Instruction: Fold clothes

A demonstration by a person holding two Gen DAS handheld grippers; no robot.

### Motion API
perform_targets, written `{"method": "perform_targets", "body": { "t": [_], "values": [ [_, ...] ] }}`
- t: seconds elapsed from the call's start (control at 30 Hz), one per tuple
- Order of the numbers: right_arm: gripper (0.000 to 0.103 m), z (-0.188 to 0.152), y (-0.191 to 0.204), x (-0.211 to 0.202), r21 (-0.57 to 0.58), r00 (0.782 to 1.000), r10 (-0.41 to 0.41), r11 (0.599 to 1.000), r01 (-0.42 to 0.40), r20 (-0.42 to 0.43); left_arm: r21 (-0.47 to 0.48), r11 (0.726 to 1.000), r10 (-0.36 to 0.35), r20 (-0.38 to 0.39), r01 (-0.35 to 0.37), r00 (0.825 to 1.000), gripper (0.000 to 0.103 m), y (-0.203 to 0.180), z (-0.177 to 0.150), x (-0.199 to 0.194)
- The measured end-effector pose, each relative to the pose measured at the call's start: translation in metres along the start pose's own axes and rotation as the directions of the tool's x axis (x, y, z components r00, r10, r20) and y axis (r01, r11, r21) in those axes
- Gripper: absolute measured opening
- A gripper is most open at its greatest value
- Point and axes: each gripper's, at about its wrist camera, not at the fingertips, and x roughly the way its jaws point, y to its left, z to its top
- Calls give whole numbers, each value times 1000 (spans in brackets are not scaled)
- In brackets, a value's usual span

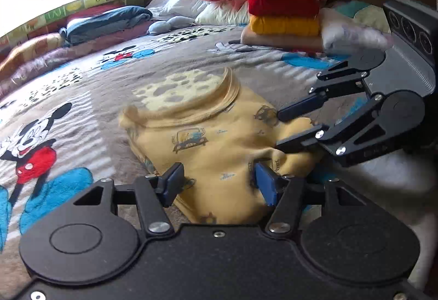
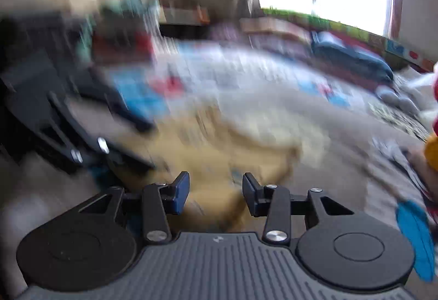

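A small yellow garment [image 1: 213, 141] printed with little cars lies crumpled on the cartoon-mouse blanket [image 1: 82, 97] that covers the bed, near the front edge of the left wrist view. Its ribbed neckline curls up at the far side, so the garment's opening points away from the camera toward the head of the bed; its long axis appears to run from the near edge to that collar, though the bunching makes this hard to judge.

The left gripper [image 1: 219, 182] sits low over the near hem with its blue pads standing partly apart. Yellow cloth lies between them and the right-hand pad touches a fold, but whether the cloth is pinched cannot be told.

The right gripper [image 1: 277, 130] comes in from the right side of the garment, its two black fingers moderately spread with a bulge of yellow fabric between their tips. In its own view the right gripper [image 2: 216, 193] shows a clear gap between the pads over blurred yellow cloth, and a firm grip cannot be confirmed.

Beyond the garment, well apart, a stack of folded clothes [image 1: 284, 12] stands near the pillows [image 1: 219, 12].
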Motion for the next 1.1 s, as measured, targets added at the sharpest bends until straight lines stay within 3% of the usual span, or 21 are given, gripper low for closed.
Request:
{"method": "perform_targets", "body": {
  "t": [0.1,0.17,0.27,0.37,0.5,0.57,0.73,0.93,1.0,1.1],
  "values": [
    [43,2,1,-5,7,999,-32,999,32,17,-25,1000,18,41,-17,999,57,1,2,-17],
    [43,3,4,-17,23,998,-63,998,62,32,-103,994,27,56,-21,998,58,8,2,-31],
    [45,-5,-8,-39,221,994,-71,974,51,85,-277,961,30,47,-16,998,58,22,-2,-43],
    [47,-8,-31,-40,437,994,-48,899,2,95,-485,874,4,32,13,999,58,43,-13,-48],
    [53,-23,-56,-20,672,996,33,736,-79,81,-703,708,-66,34,71,997,58,68,-30,-44],
    [53,-29,-61,-7,725,995,60,682,-99,79,-734,672,-95,51,102,994,58,70,-32,-35],
    [51,-32,-70,12,771,991,76,622,-136,113,-764,627,-129,92,153,987,58,73,-21,-6],
    [51,-24,-84,30,796,986,116,583,-166,121,-774,611,-141,98,164,985,56,77,-9,16],
    [50,-21,-88,36,799,984,129,576,-173,120,-784,600,-135,95,158,986,35,79,-11,18],
    [31,-19,-91,44,802,981,145,568,-186,126,-815,560,-124,98,151,988,14,82,-16,15]
  ]
}}
